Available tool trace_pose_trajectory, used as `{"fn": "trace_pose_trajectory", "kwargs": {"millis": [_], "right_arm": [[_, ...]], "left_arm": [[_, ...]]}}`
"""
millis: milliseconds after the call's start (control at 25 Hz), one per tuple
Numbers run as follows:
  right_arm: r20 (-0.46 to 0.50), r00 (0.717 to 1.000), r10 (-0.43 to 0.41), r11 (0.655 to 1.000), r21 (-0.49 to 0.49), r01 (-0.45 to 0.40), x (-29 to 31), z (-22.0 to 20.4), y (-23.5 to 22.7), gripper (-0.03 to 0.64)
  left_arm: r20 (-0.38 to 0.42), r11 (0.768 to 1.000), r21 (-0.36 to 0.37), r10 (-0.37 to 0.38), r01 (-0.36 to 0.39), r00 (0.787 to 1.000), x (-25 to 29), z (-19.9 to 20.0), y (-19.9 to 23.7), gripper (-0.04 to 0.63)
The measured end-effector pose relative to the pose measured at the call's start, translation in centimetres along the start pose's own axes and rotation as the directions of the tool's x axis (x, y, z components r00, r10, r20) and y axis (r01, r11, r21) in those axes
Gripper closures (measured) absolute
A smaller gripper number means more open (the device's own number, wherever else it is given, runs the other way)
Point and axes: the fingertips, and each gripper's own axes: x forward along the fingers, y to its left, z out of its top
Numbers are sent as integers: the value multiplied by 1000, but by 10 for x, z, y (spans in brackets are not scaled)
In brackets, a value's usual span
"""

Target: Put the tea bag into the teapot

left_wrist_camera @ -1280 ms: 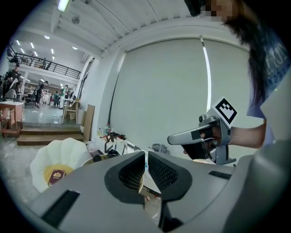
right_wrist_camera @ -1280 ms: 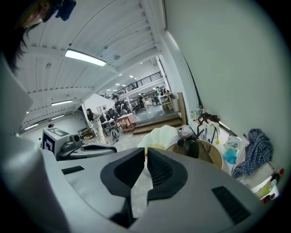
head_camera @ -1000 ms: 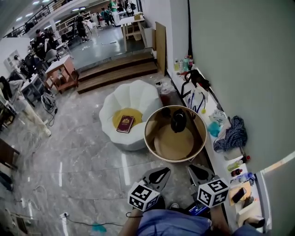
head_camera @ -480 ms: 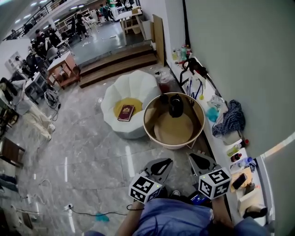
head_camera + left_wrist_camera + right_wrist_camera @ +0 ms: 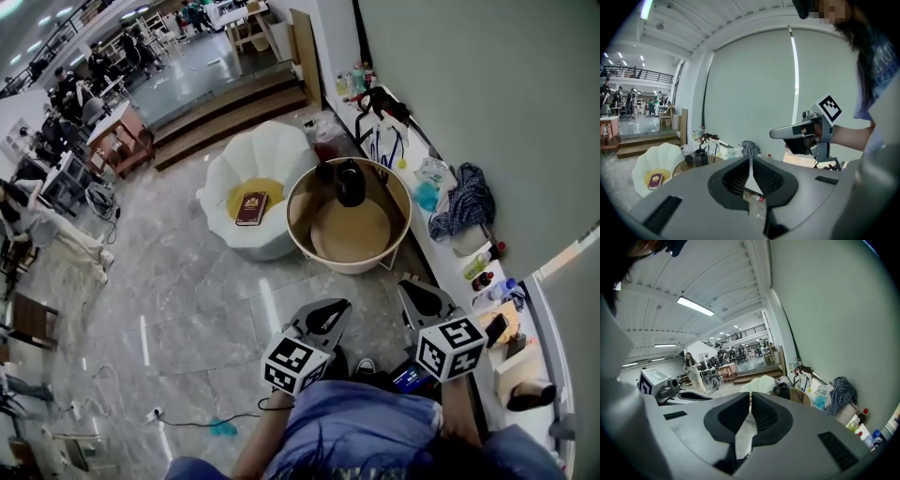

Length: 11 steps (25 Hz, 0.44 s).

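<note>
**Q:** Item one: the task's things. Where are they lying?

**A:** The teapot (image 5: 350,183), dark and upright, is standing on the far part of the round table (image 5: 352,236). I am not making out its spout. I am not finding the tea bag in any view. Something pale and crinkled is showing low in the slot behind the left tips, but I cannot tell whether it is the bag or clutter seen through the gap.

**Q:** Item two: the grippers?

**A:** I am holding the left gripper (image 5: 750,158) with its tips pressed together and nothing plainly pinched. The right gripper (image 5: 750,394) is likewise closed tip to tip and carrying nothing I can name. Both are hanging on the table's near side, apart from its rim and pointing toward it.

**Q:** Which is sitting better for the pot?

**A:** As I judge it, both are about equally far. The left is lining up almost straight across the table with the pot, while the right is standing off toward the wall side. Either reach would be going forward over the near rim.

**Q:** Item three: surroundings?

**A:** A white petal-shaped seat (image 5: 272,159) is sitting just beside the table's left, holding a book (image 5: 251,207). A wall ledge (image 5: 454,251) is running along the table's right, bearing a checked cloth (image 5: 464,202).
</note>
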Motion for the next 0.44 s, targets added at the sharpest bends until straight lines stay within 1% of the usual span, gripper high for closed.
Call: {"fn": "trace_pose_trajectory", "kwargs": {"millis": [240,440], "right_arm": [[44,998,-47,999,16,47,-11,9,-11,589],[64,992,-110,994,11,110,-11,16,-30,589]], "left_arm": [[-15,1000,11,-23,23,1000,2,-6,-3,577],[-20,999,25,-23,23,1000,0,-11,4,577]]}}
